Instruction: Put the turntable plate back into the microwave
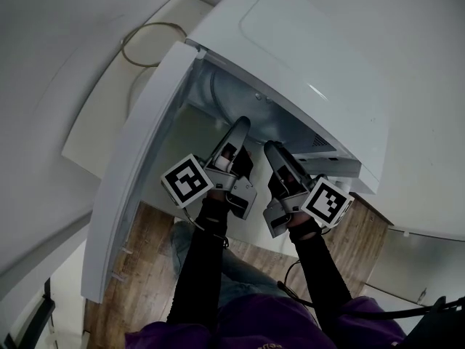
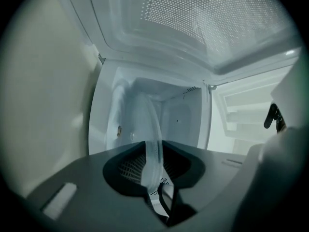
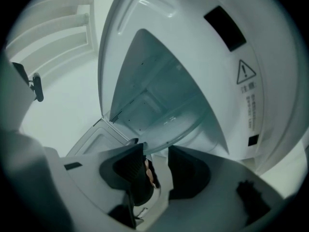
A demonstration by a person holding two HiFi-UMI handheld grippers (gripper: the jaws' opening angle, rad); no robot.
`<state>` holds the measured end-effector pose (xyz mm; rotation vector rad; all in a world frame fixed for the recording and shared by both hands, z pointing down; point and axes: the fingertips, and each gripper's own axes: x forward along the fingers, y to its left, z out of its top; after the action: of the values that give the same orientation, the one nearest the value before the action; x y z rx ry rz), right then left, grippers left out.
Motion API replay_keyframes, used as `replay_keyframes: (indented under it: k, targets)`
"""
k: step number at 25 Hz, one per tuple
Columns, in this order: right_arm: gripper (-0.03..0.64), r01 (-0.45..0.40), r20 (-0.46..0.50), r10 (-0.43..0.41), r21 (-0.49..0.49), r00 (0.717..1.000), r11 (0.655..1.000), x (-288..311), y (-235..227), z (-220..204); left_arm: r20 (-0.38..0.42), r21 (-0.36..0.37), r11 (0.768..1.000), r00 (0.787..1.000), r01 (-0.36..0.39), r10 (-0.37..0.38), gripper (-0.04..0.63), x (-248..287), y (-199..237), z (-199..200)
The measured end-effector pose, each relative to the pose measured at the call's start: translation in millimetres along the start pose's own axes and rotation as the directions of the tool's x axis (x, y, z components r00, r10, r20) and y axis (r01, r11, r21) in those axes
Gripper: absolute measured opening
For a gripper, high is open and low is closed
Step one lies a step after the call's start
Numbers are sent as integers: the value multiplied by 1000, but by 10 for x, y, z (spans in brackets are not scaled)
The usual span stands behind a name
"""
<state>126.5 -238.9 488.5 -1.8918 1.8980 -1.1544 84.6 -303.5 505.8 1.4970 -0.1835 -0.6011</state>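
The white microwave (image 1: 290,42) stands with its door (image 1: 138,158) swung out toward 8 o'clock in the head view. Both grippers reach side by side into the open cavity, and the left gripper (image 1: 243,124) is at 10 o'clock of the right gripper (image 1: 273,148).

The glass plate (image 2: 152,144) is at the mouth of the cavity, carried by its near rim. In the left gripper view it shows edge-on, a thin clear band that rises from 6 o'clock toward 12 o'clock. The two jaws of the left gripper (image 2: 155,174) pinch this rim from both sides. In the right gripper view the plate (image 3: 181,129) lies more flat and spreads toward 1 o'clock into the cavity. Its rim sits between the jaws of the right gripper (image 3: 157,154), which close on it.

A warning triangle (image 3: 245,72) is printed on the microwave's side at 2 o'clock. A loop of cable (image 1: 147,46) lies at 10 o'clock of the microwave, and a wooden floor (image 1: 142,249) shows below.
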Motion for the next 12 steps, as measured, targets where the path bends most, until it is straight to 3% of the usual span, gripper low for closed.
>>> replay_keyframes:
  k: [12]
  targets:
    - [158, 2, -4, -2, -2, 1000, 1000, 53, -48, 30, -7, 4, 1000, 1000, -11, 11, 104, 79, 59, 26]
